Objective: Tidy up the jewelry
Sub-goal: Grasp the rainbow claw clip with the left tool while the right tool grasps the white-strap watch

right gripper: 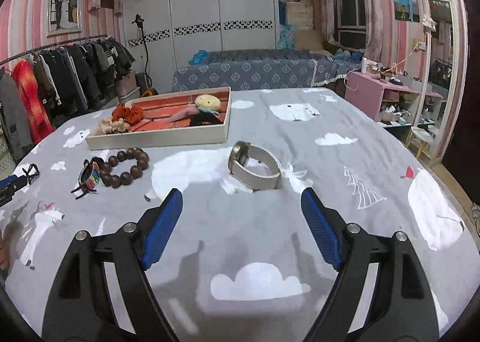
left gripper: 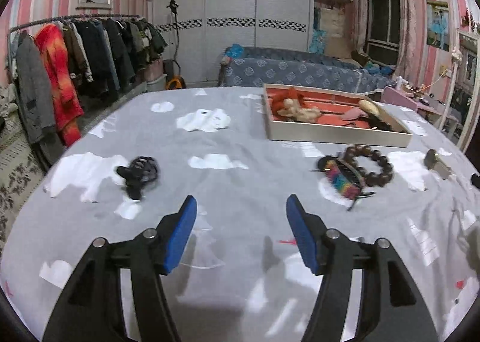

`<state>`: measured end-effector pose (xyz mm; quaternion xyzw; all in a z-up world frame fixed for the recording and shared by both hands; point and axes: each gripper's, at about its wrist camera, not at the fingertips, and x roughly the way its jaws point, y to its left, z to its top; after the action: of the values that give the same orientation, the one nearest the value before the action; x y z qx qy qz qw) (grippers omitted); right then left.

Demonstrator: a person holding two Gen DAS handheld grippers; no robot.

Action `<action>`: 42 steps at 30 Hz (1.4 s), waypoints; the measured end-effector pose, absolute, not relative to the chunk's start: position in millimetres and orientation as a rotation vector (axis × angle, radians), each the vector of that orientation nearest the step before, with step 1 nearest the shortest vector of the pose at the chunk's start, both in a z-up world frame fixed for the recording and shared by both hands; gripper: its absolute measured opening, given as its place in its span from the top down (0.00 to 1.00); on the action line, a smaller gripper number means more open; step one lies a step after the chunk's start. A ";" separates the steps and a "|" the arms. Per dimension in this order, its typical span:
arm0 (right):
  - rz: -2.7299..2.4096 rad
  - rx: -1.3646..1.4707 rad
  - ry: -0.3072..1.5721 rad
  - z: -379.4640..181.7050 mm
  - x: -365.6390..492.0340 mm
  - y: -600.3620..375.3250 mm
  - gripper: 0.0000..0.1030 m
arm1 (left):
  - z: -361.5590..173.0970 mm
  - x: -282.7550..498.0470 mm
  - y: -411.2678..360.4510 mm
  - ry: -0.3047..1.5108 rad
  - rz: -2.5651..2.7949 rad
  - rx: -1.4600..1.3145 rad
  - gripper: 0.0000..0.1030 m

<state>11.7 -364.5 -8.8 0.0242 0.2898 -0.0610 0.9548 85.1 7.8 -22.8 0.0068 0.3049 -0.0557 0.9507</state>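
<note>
A white tray with a red lining (left gripper: 336, 135) (right gripper: 156, 140) stands on the bed and holds scrunchies and hair pieces. In front of it lie a brown bead bracelet (left gripper: 370, 163) (right gripper: 127, 165) and a rainbow hair clip (left gripper: 342, 180) (right gripper: 88, 178). A black hair claw (left gripper: 139, 172) lies to the left. A white-strapped watch (right gripper: 255, 166) (left gripper: 436, 162) stands on its edge just beyond my right gripper (right gripper: 241, 202), which is open and empty. My left gripper (left gripper: 241, 207) is open and empty, between the claw and the clip.
The grey bedsheet with white clouds (right gripper: 261, 282) covers the work surface. A clothes rack (left gripper: 75, 51) stands at the left, a blue sofa (left gripper: 300, 72) behind, a pink shelf (right gripper: 387, 93) and a mirror at the right.
</note>
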 end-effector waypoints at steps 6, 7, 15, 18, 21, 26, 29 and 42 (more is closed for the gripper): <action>-0.140 0.061 0.611 -13.1 17.7 -374.4 0.22 | -21.1 97.2 -35.0 0.651 -0.185 0.034 0.40; -0.142 0.060 0.612 -12.8 18.9 -376.5 0.22 | -20.0 100.0 -40.4 0.650 -0.188 0.035 0.40; -0.185 0.042 0.625 -0.5 48.7 -397.0 0.21 | -19.9 129.4 -98.8 0.698 -0.244 0.063 0.40; -0.191 0.043 0.624 4.0 65.3 -406.0 0.20 | -28.9 140.3 -115.5 0.731 -0.246 0.098 0.40; -0.184 0.041 0.656 -1.0 85.5 -411.6 0.20 | -40.7 153.1 -125.9 0.778 -0.229 0.132 0.40; -0.156 0.035 0.735 -17.5 108.2 -410.6 0.20 | -56.3 175.9 -125.5 0.864 -0.209 0.123 0.40; -0.146 0.033 0.778 -27.3 118.1 -407.4 0.20 | -61.9 186.8 -121.2 0.893 -0.198 0.116 0.39; -0.136 -0.005 0.897 -48.3 149.8 -401.9 0.22 | -65.6 204.3 -111.4 0.896 -0.228 0.109 0.39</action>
<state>149.8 -401.9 -48.3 -0.0026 0.4333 -0.0656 0.8988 204.3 -111.4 -65.6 0.0524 0.4319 -0.1100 0.8937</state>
